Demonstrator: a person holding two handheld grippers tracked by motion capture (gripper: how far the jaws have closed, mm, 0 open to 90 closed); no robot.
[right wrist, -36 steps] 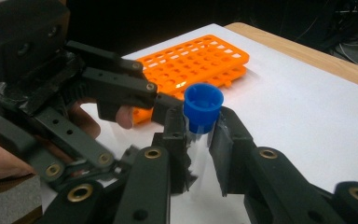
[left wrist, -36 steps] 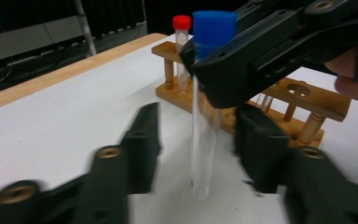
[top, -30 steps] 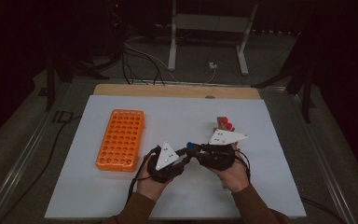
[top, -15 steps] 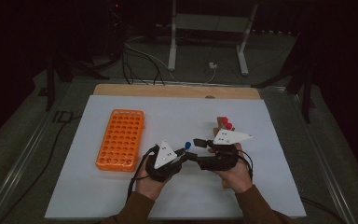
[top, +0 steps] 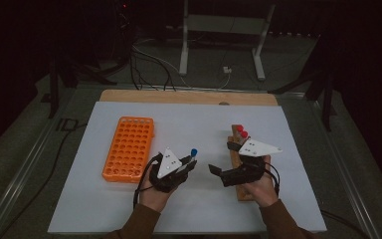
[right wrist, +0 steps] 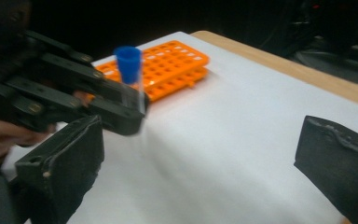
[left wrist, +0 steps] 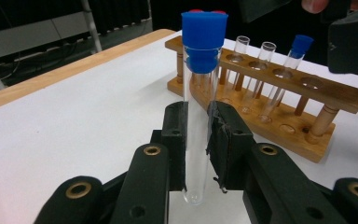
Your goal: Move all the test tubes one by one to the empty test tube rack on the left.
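High view first: our left gripper (top: 188, 163) clamps a clear tube with a blue cap (left wrist: 199, 102), held upright above the white mat (top: 199, 124) near its middle, just right of the orange rack (top: 129, 148). Our right gripper (top: 220, 158) stands beside it, a little to the right, its jaws just opened wide with nothing between them. Left gripper view shows the wooden rack (left wrist: 279, 107) at the far right, holding more tubes, one capped blue (left wrist: 289, 70).

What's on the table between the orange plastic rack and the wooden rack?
In the high view, the left gripper holding the blue-capped glass tube is between the orange plastic rack and the wooden rack.
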